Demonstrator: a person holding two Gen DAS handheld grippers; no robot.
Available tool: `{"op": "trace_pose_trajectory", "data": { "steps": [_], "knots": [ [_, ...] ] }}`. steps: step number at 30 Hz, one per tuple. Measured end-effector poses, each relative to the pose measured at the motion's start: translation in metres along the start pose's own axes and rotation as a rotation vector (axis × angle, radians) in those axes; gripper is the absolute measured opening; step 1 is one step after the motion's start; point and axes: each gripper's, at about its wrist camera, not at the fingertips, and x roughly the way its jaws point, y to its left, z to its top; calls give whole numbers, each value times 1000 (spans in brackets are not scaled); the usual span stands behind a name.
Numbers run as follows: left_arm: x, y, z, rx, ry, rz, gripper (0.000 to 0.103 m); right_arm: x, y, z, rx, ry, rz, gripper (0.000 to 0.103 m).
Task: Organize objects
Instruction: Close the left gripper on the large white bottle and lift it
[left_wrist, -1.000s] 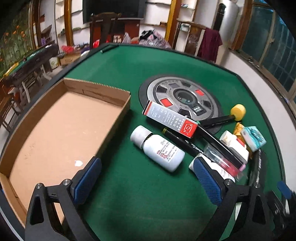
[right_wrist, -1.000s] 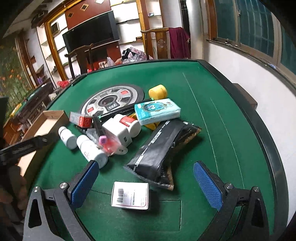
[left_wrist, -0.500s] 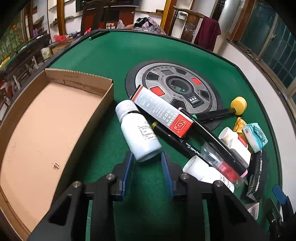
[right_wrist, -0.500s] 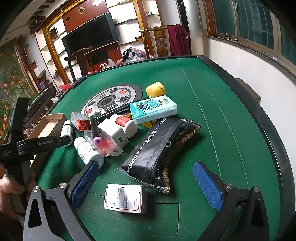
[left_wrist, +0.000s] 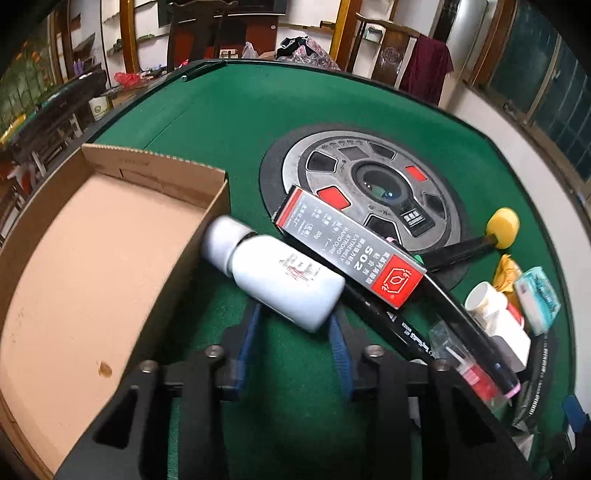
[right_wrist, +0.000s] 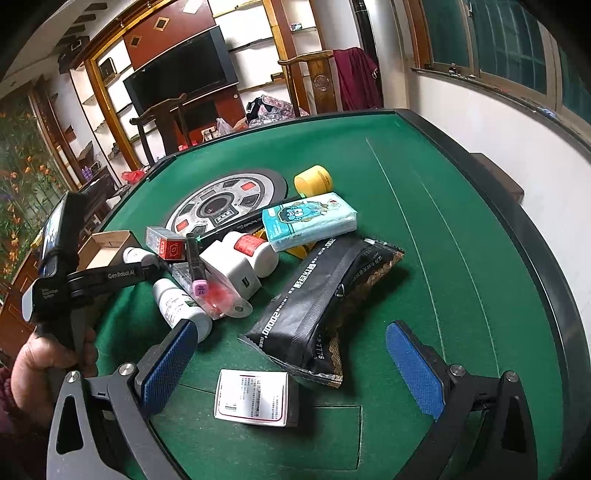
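Left wrist view, left to right: cardboard box (left_wrist: 92, 258) lying open on the green bench (left_wrist: 236, 122); left hand-held gripper (left_wrist: 295, 332) clamping the base of a white bottle (left_wrist: 273, 273), which is tilting with its cap just beside the box wall; red-and-grey 502 glue carton (left_wrist: 351, 247) lying across the round centre panel (left_wrist: 369, 184). Right wrist view: right hand-held gripper (right_wrist: 295, 365) hanging with fingers wide apart over a small white box (right_wrist: 253, 397) and a black pouch (right_wrist: 325, 291).
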Motion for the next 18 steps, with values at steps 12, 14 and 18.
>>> {"op": "trace_pose_trajectory", "data": {
  "steps": [12, 14, 18],
  "knots": [
    [-38, 13, -14, 22, -29, -69, 57, 5, 5, 2, 5, 11, 8, 103],
    [-37, 12, -3, -4, -41, -69, 57, 8, 7, 2, 4, 18, 13, 103],
    [-18, 6, 16, -36, -12, -58, 57, 7, 9, 0, -6, 15, 11, 103]
  ]
}}
